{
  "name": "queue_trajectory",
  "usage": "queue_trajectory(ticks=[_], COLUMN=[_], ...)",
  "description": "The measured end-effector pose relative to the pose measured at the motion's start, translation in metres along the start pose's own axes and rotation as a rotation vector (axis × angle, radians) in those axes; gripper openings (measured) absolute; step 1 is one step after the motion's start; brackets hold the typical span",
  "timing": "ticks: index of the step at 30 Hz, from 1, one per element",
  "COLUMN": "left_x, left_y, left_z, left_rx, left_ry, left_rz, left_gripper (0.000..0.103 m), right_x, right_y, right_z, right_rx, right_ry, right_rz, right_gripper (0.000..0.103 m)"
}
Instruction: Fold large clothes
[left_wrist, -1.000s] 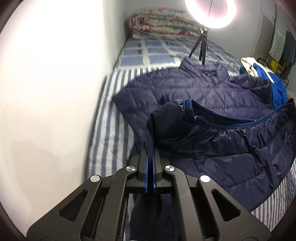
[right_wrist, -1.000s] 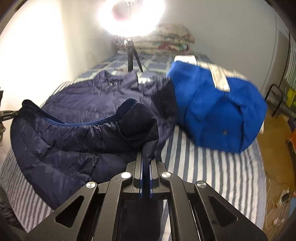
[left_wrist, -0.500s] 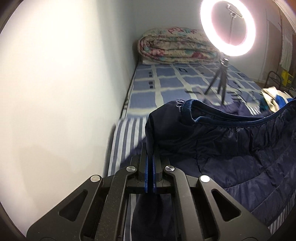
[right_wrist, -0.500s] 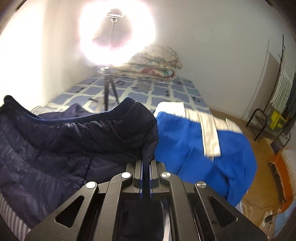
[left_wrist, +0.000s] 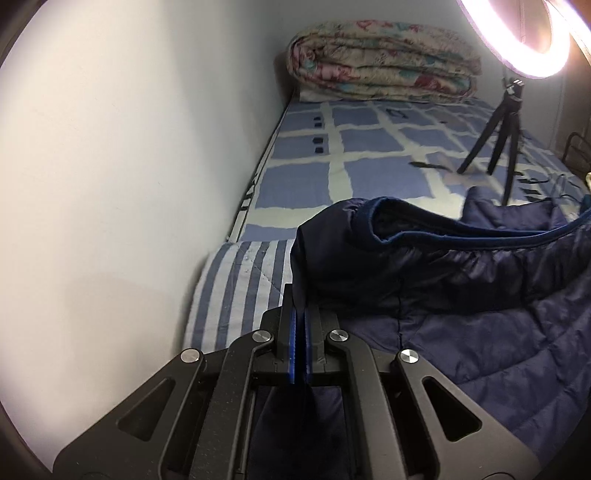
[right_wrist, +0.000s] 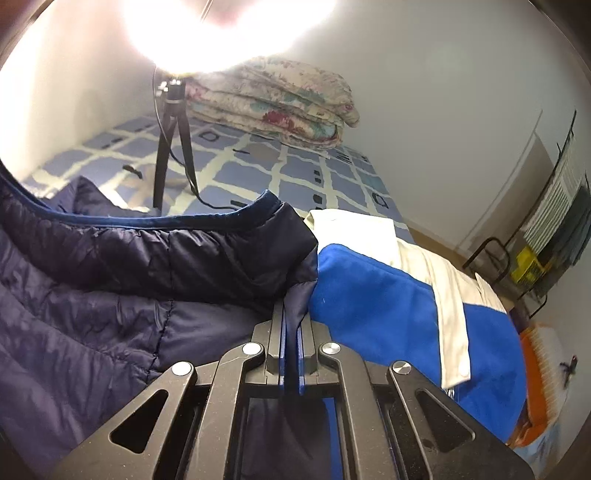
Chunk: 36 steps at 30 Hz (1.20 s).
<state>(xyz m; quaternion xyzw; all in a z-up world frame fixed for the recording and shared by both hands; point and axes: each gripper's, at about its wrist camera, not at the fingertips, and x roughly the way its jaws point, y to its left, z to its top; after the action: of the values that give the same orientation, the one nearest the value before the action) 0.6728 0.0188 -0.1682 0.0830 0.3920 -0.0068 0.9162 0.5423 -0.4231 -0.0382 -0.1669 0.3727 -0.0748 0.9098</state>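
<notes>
Over the bed (left_wrist: 236, 288) — both tongs, left (left_wrist: 298, 314) and right (right_wrist: 291, 325), clamp the navy jacket (left_wrist: 461, 295) hem. Mid-fold, likely; next, lay hem toward collar evenly.

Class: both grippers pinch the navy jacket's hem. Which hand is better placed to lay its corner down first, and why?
Probably left. The left gripper has striped sheet beside its corner of the navy jacket; the right gripper sits against the blue garment.
</notes>
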Motion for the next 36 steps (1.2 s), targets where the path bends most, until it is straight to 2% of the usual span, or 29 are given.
queue_trajectory(ticks=[3,5,7,8,9,10,11,13,15,16,18,20,22,23,26,28,32,34,36], left_x=[0.019,0.032,0.03,0.026,0.023,0.017,0.009,-0.007,-0.025,-0.041,-0.057,-0.065,-0.062,-0.057,-0.038,-0.02,0.025,0.047,0.051], left_y=[-0.003,-0.009,-0.011,-0.011,-0.009,-0.007,-0.004,0.004,0.012,0.017,0.014,-0.004,-0.023,-0.033,-0.05,-0.057,-0.067,-0.065,-0.066], left_z=[-0.003,-0.004,-0.004,-0.003,-0.001,0.001,0.002,0.007,0.009,0.008,0.006,0.003,0.001,0.002,0.006,0.009,0.003,-0.003,-0.003], left_rx=[-0.019,-0.016,-0.013,-0.014,-0.019,-0.023,-0.019,-0.021,-0.041,-0.063,-0.045,0.027,0.067,0.077,0.057,0.049,0.088,0.064,0.055], left_ry=[0.025,0.058,0.044,0.034,0.029,0.019,0.002,-0.017,-0.043,-0.072,-0.085,-0.091,-0.075,-0.068,-0.058,-0.039,-0.001,0.035,0.037], left_rz=[0.009,0.029,0.026,0.031,0.022,-0.002,-0.01,-0.022,-0.036,-0.069,-0.136,-0.159,-0.174,-0.19,-0.177,-0.156,-0.016,0.007,0.02], left_gripper=[0.003,0.01,0.013,0.025,0.046,0.053,0.054,0.054,0.054,0.054,0.054,0.054,0.054,0.054,0.054,0.054,0.054,0.054,0.056], right_x=[0.008,0.009,0.006,0.003,-0.001,-0.008,-0.015,-0.028,-0.041,-0.048,-0.061,-0.069,-0.064,-0.06,-0.039,-0.016,0.03,0.043,0.045], right_y=[0.008,0.014,0.016,0.015,0.013,0.011,0.008,-0.001,-0.013,-0.02,-0.028,-0.022,-0.002,0.013,0.047,0.058,0.05,0.04,0.04], right_z=[-0.003,-0.002,0.0,0.002,0.002,0.003,0.003,0.0,-0.005,-0.007,-0.008,-0.007,0.0,0.003,0.011,0.012,0.003,-0.005,-0.007], right_rx=[-0.056,-0.091,-0.097,-0.098,-0.097,-0.097,-0.092,-0.072,-0.03,0.012,0.096,0.133,0.111,0.085,0.036,0.032,0.067,0.083,0.089], right_ry=[0.019,0.028,0.047,0.057,0.052,0.041,0.041,0.017,-0.011,-0.021,-0.059,-0.084,-0.068,-0.06,-0.026,0.012,0.102,0.127,0.126], right_rz=[-0.047,-0.086,-0.09,-0.076,-0.068,-0.057,-0.038,0.0,0.007,0.02,0.124,0.274,0.35,0.359,0.353,0.308,0.141,0.118,0.118], right_gripper=[0.003,0.003,0.003,0.005,0.006,0.009,0.012,0.029,0.031,0.031,0.031,0.031,0.031,0.031,0.031,0.031,0.031,0.028,0.028])
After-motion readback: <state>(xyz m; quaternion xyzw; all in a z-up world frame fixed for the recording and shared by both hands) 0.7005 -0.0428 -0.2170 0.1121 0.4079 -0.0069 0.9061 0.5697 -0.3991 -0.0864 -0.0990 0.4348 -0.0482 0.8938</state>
